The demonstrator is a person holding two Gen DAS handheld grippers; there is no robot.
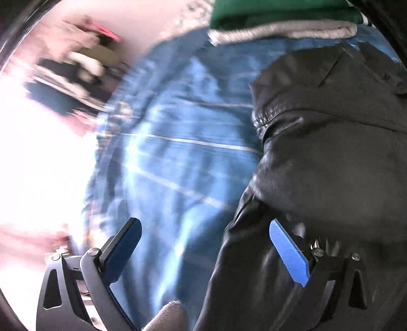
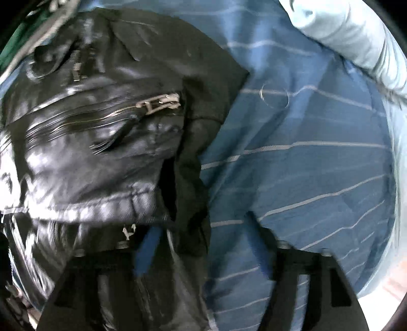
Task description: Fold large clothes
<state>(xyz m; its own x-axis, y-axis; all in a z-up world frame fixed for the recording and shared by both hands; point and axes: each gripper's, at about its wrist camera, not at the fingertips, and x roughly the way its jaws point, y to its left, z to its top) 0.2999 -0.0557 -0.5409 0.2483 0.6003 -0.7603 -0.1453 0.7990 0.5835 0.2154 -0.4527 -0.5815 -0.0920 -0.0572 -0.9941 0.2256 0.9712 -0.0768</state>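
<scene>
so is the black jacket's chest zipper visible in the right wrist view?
Yes, a metal zipper with its pull runs across the shiny front of the black jacket, which lies on the blue striped sheet.

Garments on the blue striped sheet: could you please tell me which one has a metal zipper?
The shiny black leather jacket, whose silver zipper crosses it. The green garment with the grey ribbed hem shows no zipper.
</scene>
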